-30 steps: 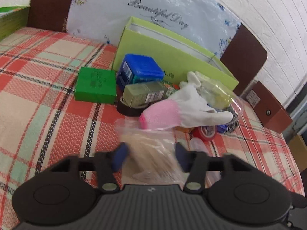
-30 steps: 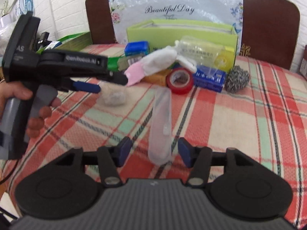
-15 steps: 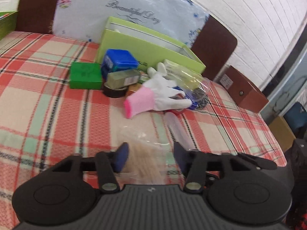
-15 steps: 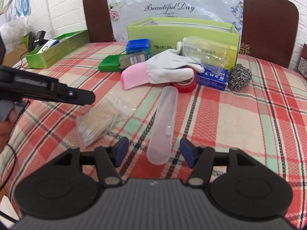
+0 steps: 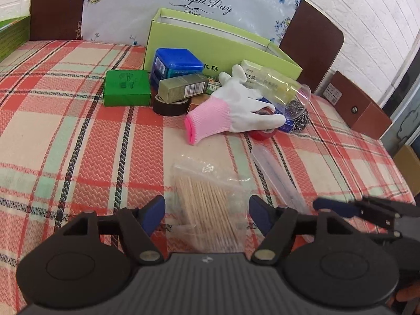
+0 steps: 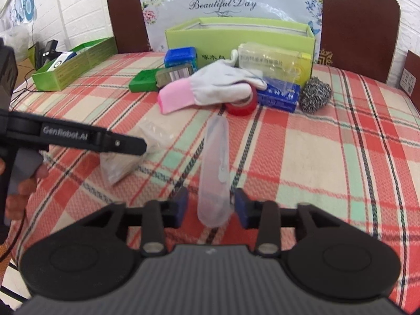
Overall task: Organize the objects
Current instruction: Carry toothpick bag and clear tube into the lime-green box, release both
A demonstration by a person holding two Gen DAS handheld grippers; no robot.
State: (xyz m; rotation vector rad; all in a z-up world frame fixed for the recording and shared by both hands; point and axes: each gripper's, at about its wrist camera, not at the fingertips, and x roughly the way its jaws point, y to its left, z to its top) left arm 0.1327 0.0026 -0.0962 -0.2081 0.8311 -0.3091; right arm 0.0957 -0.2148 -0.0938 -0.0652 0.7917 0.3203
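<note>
Plaid cloth (image 6: 328,157), translucent slim case (image 6: 215,173)

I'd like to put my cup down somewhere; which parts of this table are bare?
Bare cloth lies right of the clear tube, below the steel scourer, and left of the toothpick bag, below the green box. Around the glove it is crowded.

Left gripper (image 5: 206,214): you hold it low and level, jaws spread wide, blue pads well apart with nothing pinched between them. Your fingers (image 6: 22,183) wrap its grey handle at the frame's left edge in the right wrist view.

Right gripper (image 6: 211,207): you hold it low, pointing forward, jaws parted but narrower than the left pair, pads not pressing anything.
</note>
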